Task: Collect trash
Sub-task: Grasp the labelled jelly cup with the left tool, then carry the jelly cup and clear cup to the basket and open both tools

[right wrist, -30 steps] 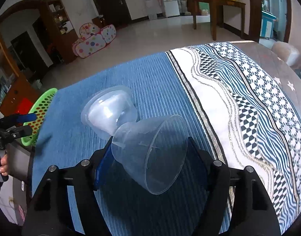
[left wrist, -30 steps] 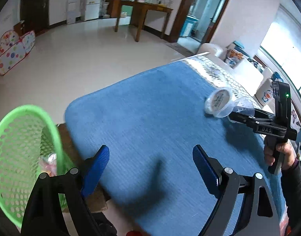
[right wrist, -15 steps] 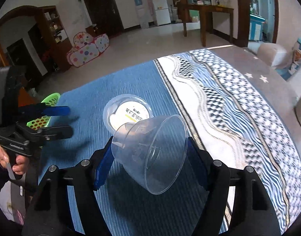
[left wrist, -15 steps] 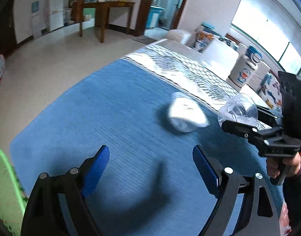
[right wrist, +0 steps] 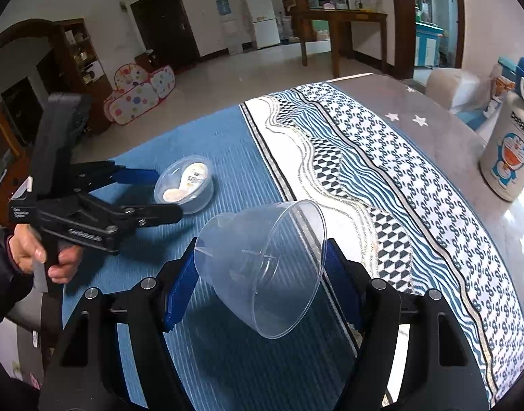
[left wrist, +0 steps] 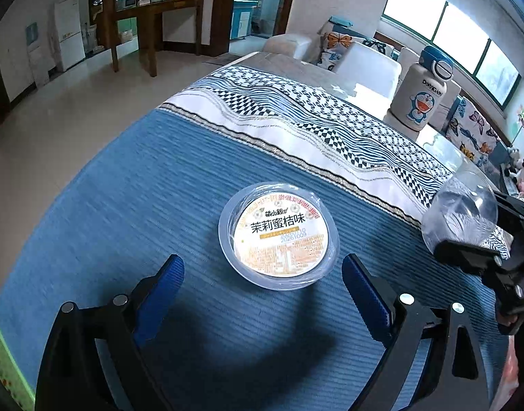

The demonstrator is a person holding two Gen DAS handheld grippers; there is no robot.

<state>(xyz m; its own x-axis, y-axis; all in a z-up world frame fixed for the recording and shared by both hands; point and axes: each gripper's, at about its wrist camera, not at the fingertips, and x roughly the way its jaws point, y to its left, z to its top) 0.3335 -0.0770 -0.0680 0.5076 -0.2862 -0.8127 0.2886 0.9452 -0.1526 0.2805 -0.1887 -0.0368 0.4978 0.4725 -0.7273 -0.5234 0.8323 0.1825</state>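
Left fingers: the left gripper [left wrist: 263, 282] has blue pads [left wrist: 162, 289] set wide apart, and its jaws have just been opening; nothing is pressed between them.
Sealed cup: a clear tub with a printed foil lid [left wrist: 279, 234] lies on the blue mat [left wrist: 125, 205], centre of the left view, just beyond the pads and not touched by them. In the right view it sits at middle left [right wrist: 184, 185], its lid text too small to read.
Right fingers: the right gripper [right wrist: 260, 286] is clamped on an empty clear plastic cup [right wrist: 262, 267], held on its side with the open mouth toward the lower right.
Hidden parts: in the left view, that cup [left wrist: 460, 212] sits at the right edge, its gripper partly cut off.
Hand: a hand [right wrist: 39, 257] at the left edge grips the left tool's handle; the sleeve runs out of frame.
Basket: only a green sliver [left wrist: 1, 363] shows at lower left.
Flask: a white cartoon bottle [left wrist: 421, 94] stands upper right, well apart.
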